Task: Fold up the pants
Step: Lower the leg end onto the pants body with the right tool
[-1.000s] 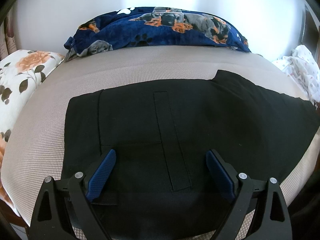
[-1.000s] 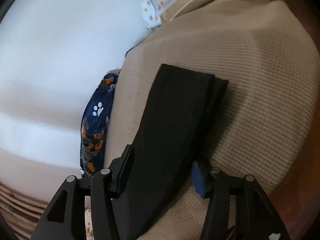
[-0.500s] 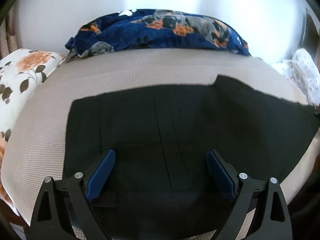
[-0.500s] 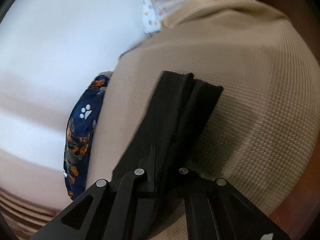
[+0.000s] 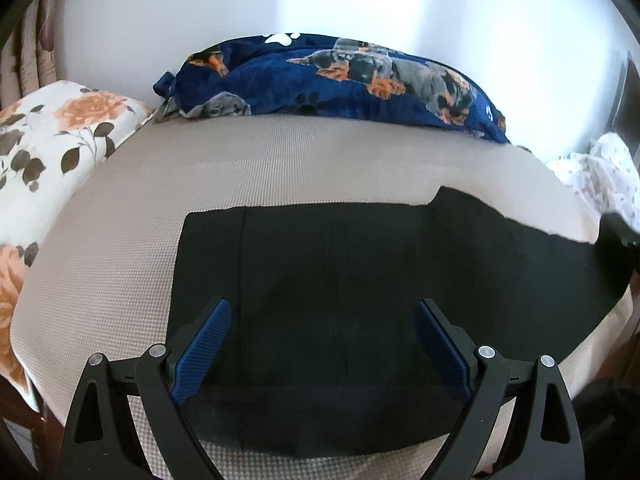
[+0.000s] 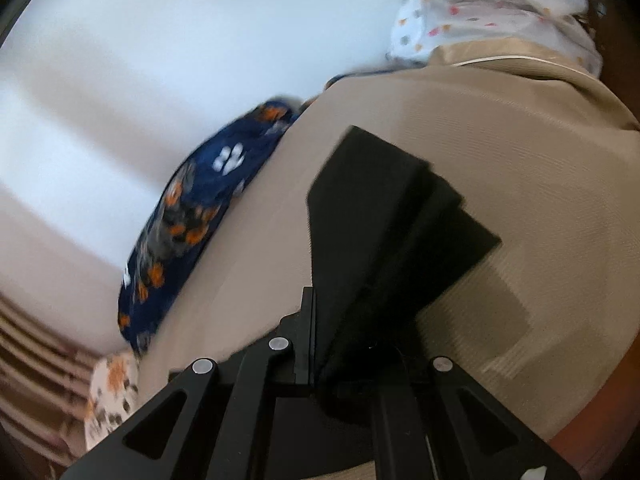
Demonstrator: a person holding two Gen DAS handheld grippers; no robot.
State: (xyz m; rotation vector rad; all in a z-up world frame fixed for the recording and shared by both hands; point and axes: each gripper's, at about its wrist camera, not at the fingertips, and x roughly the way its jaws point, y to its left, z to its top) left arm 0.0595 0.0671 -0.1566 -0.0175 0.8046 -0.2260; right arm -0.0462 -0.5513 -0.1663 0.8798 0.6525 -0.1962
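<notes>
Two grippers — right gripper (image 6: 320, 344) fingers clamped on the black pants (image 5: 360, 300), left gripper (image 5: 322, 344) fingers wide — no readable writing.

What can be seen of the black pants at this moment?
The black pants are plain dark cloth with faint vertical seams, spread flat across a beige textured bed cover. The open left claw hovers over the near part without gripping it. At the leg end the right claw is shut on the cloth, and that part rises off the cover in folded layers.
</notes>
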